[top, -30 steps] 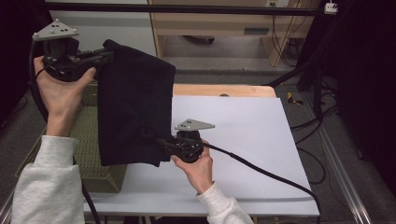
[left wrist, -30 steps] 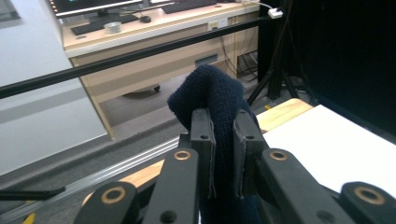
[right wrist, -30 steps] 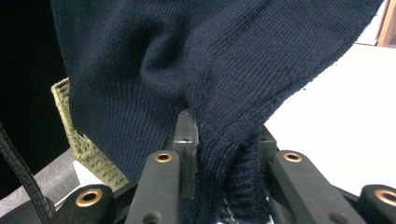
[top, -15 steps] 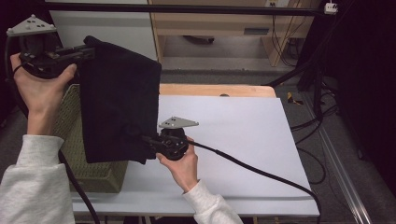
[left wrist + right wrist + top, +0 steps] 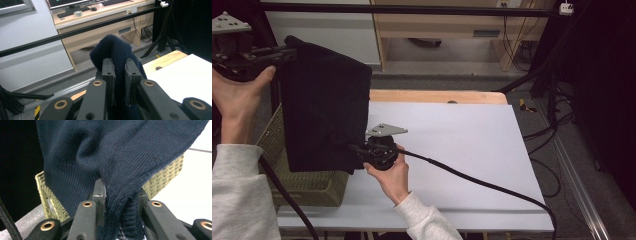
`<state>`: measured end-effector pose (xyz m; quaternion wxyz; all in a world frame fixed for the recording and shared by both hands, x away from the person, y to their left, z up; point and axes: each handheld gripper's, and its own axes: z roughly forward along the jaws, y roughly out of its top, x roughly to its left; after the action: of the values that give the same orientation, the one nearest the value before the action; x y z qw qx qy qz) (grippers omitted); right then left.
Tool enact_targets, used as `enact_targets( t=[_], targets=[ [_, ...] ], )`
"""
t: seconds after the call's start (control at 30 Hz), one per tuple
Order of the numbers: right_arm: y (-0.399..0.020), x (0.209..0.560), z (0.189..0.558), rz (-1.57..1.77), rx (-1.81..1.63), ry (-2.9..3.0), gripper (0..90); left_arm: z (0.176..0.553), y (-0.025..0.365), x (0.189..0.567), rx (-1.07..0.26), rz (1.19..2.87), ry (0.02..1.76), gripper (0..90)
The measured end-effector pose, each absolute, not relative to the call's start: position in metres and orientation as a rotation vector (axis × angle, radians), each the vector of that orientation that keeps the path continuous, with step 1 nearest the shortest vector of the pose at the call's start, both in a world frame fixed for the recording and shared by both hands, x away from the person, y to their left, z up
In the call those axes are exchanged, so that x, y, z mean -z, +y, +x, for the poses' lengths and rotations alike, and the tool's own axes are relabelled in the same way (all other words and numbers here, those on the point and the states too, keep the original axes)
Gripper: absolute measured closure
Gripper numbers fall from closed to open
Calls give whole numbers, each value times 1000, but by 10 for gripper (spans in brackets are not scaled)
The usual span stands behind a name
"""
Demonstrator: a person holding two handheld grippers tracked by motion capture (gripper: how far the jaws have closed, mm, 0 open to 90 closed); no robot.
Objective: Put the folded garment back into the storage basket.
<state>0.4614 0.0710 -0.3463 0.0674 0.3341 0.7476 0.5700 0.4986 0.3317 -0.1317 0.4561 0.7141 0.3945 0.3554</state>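
Observation:
A dark navy knitted garment point(image 5: 324, 117) hangs in the air at the table's left side, over a woven basket point(image 5: 309, 187). My left gripper point(image 5: 287, 52) is raised at the upper left and shut on the garment's top edge point(image 5: 112, 50); the knit bunches between its jaws. My right gripper point(image 5: 354, 149) is lower, near the table surface, shut on a bunched lower corner of the garment point(image 5: 120, 202). The basket point(image 5: 162, 182) shows behind the cloth in the right gripper view.
The white table top point(image 5: 452, 150) stretches to the right of the basket, with a wooden strip point(image 5: 437, 96) along its far edge. A black bar point(image 5: 412, 9) crosses above the far side. Cables point(image 5: 482, 182) trail from the grippers across the table.
Both hands have carried the garment to the left; it now hangs over the basket instead of partly over the white table.

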Motion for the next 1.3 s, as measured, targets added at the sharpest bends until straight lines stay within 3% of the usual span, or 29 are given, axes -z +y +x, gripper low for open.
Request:
enact_targets(
  t=[0.57, 0.9, 0.93, 0.97, 1.03, 1.1, 1.3],
  targets=[
    [118, 344, 462, 981, -1726, 2268, 720, 501, 370, 131, -915, 1761, 1042, 810],
    [158, 360, 459, 978, -1673, 2263, 707, 542, 402, 153, -934, 1864, 1166, 803],
    [162, 363, 458, 977, -1680, 2248, 683, 542, 402, 153, -934, 1864, 1166, 791],
    [166, 366, 458, 955, -1677, 2231, 618, 562, 414, 176, -963, 1819, 1258, 744],
    [170, 373, 462, 892, -1607, 2242, 432, 573, 426, 203, -963, 1691, 1305, 565],
    [166, 375, 464, 838, -1544, 2218, 324, 577, 430, 224, -904, 1651, 1366, 528],
    [132, 370, 466, 785, -1526, 2229, 164, 564, 425, 260, -829, 1683, 1343, 402]
  ],
)
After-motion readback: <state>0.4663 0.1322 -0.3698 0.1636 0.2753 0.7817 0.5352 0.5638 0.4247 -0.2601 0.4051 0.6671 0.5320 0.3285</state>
